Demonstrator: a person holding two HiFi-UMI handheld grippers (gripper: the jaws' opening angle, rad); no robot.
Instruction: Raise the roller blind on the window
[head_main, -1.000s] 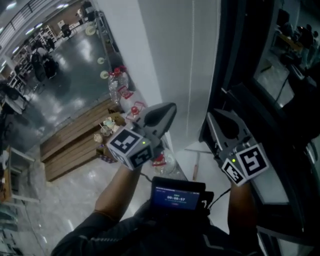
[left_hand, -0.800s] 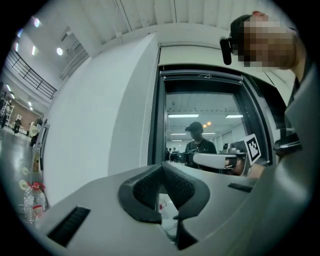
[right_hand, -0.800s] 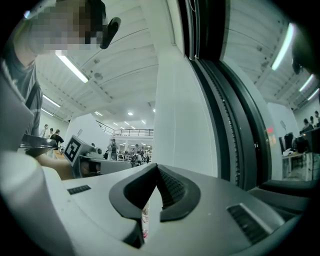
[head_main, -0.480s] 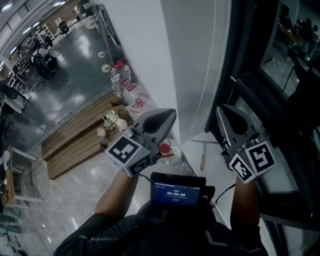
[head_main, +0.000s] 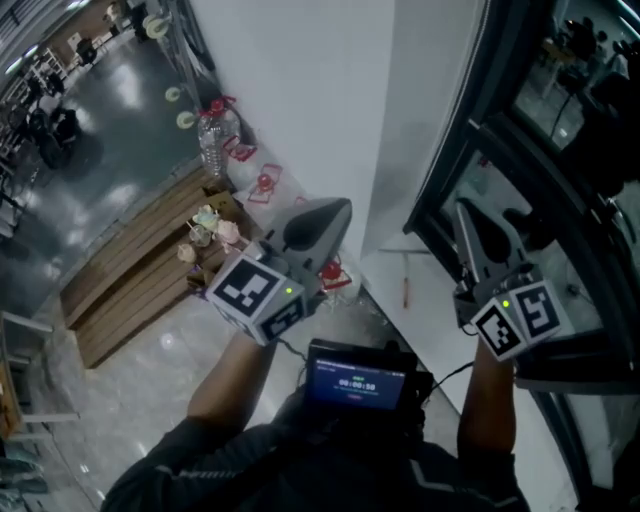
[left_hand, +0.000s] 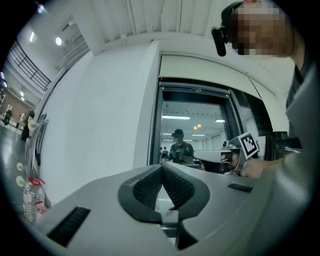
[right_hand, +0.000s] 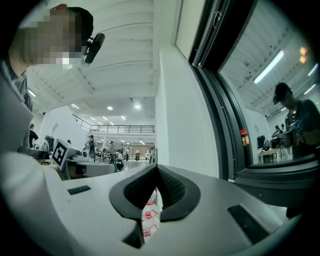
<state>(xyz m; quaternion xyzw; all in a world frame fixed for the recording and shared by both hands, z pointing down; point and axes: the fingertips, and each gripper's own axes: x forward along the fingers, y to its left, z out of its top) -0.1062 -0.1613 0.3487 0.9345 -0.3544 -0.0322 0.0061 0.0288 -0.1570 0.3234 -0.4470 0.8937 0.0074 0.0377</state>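
- The window (head_main: 447, 180) fills the right of my head view. It is dark-framed, and its glass is uncovered and mirrors the room.
- I cannot pick out the blind with any certainty. In the left gripper view a dark bar (left_hand: 195, 90) runs along the top of the opening under a pale panel. Whether that bar is the rolled blind, I cannot tell.
- The white wall (head_main: 300, 100) stands just left of the frame, and both grippers point level toward it and the window.
- Both forearms reach forward from the bottom of my head view. The left forearm (head_main: 235, 375) angles up and to the right, and the right forearm (head_main: 485, 400) runs almost straight up the picture.
- The left gripper (head_main: 330, 215) is in front of the wall, well apart from the frame. In its own view the left gripper (left_hand: 161, 167) has its jaws pressed together with nothing between them.
- The right gripper (head_main: 470, 220) is over the white sill (head_main: 425, 310), just beside the frame's lower edge. I cannot tell whether it touches the frame.
- In its own view the right gripper (right_hand: 157, 170) has just been closing. Its tips meet and pinch nothing, and only a slit behind them shows the floor beyond.
- A small lit screen (head_main: 355, 378) sits at the person's chest, between the two forearms.
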